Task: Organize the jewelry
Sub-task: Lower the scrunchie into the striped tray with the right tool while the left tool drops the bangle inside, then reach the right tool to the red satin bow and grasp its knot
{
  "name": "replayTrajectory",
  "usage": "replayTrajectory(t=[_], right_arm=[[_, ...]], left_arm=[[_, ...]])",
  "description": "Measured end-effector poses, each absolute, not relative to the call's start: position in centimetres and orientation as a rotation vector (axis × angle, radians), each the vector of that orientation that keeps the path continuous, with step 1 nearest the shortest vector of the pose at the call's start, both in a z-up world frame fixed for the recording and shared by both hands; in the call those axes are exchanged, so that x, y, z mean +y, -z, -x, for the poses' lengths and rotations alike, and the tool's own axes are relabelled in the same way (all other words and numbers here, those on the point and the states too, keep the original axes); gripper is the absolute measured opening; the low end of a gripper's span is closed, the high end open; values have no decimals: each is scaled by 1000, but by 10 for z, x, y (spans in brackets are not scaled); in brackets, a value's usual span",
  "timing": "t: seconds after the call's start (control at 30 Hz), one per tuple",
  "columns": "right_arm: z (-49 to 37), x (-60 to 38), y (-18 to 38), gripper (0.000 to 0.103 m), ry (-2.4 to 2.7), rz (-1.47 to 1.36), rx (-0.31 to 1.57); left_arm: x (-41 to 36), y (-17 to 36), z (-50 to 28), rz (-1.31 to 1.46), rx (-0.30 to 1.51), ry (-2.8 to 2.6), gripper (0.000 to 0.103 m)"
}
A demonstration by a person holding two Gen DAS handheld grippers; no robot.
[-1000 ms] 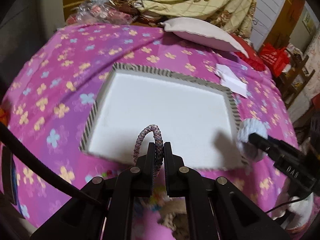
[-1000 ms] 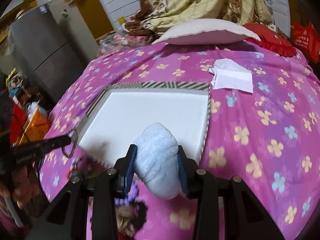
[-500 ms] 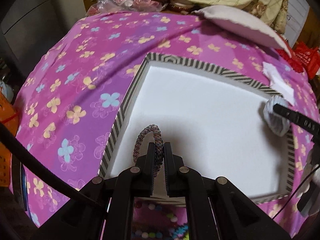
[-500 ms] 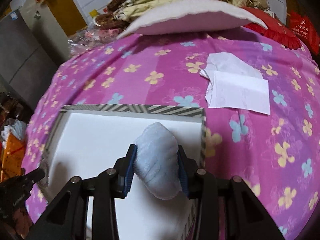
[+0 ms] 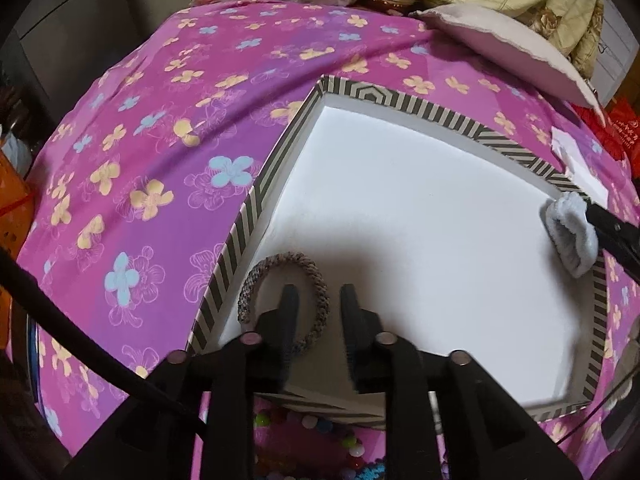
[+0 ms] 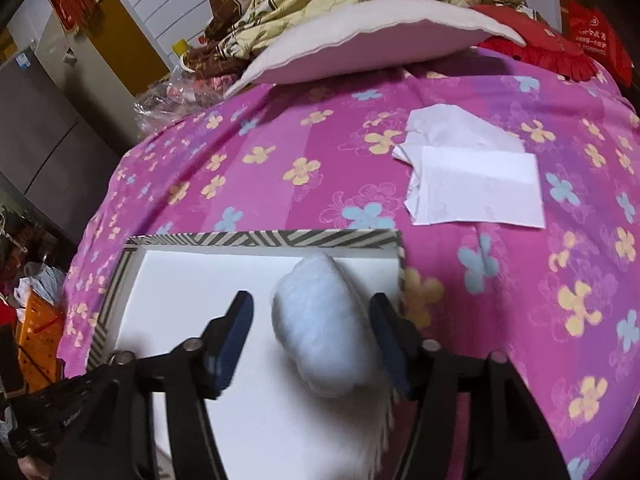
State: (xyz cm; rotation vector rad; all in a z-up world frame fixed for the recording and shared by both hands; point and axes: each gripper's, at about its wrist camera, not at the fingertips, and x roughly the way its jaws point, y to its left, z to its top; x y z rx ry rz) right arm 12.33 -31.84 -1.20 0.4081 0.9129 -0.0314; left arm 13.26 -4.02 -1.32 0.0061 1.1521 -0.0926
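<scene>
Left gripper (image 5: 315,300) points steeply down, jaws opening, pads apart. Right gripper (image 6: 310,312) tilts down, jaws opening, pads apart.

braided bracelet (image 5: 285,305), blue scrunchie (image 6: 324,328), in box (image 5: 256,216)

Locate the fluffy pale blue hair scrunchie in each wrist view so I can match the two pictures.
Left wrist view: the fluffy pale blue hair scrunchie sits at the far right edge, over the tray's right rim, beside a black finger of the right gripper.
Right wrist view: it fills the lower centre, between that gripper's opening jaws, above the white floor.
Shared landmark: the black-and-white striped shallow tray.
</scene>
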Motion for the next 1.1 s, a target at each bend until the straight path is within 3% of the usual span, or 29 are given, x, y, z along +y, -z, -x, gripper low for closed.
replayTrajectory(t=[0.2, 0.43, 0.53, 1.1], right_arm=[[-78, -314, -9, 66, 8, -398, 881], [-12, -291, -29, 67, -28, -377, 838], [14, -284, -34, 73, -18, -376, 819], [110, -239, -35, 73, 26, -275, 822]], left_arm=[[-37, -8, -112, 14, 1104, 98, 49], [-36, -24, -71, 7, 1069, 121, 49], [-35, -28, -53, 2, 1048, 121, 49], [-23, -41, 29, -24, 966, 123, 49]])
